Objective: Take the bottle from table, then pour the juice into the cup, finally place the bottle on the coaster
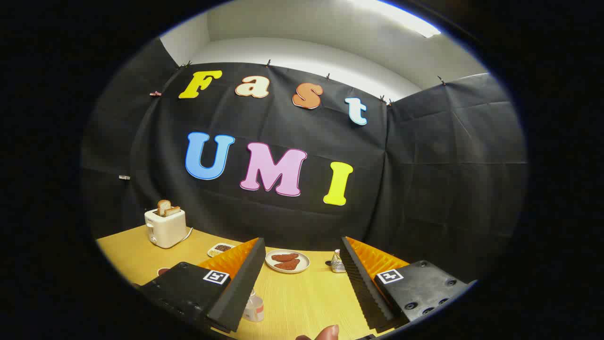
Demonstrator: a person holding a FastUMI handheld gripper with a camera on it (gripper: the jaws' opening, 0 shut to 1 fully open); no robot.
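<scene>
- Gripper view looks forward along the gripper [302,283], whose two black fingers with ribbed pads and orange backs stand wide apart, nothing between them but bare wooden table [302,302].
- Each finger base carries a small square black-and-white marker.
- A white bottle or cup [255,308], hard to tell which, stands on the table touching or just behind the inner edge of the left finger [238,288], partly hidden by it; its top cannot be seen.
- A fingertip of a person [328,332] shows low between the fingers, nearer than the white container.
- Beyond the fingers, roughly midway between them, a white plate [287,261] holds two reddish-brown flat pieces of food.
- Right of that plate, close against the right finger [358,278], sits a small shiny metal object [337,264], too small to name.
- Left of the plate, a small dish [221,248] holds dark bits.
- Farther left of the plate, well apart, a white toaster [165,228] with two slices of toast standing up in it rests near the black cloth wall.
- A small dark round thing [163,271], possibly the coaster, lies beside the left finger's base, on the toaster's side.
</scene>
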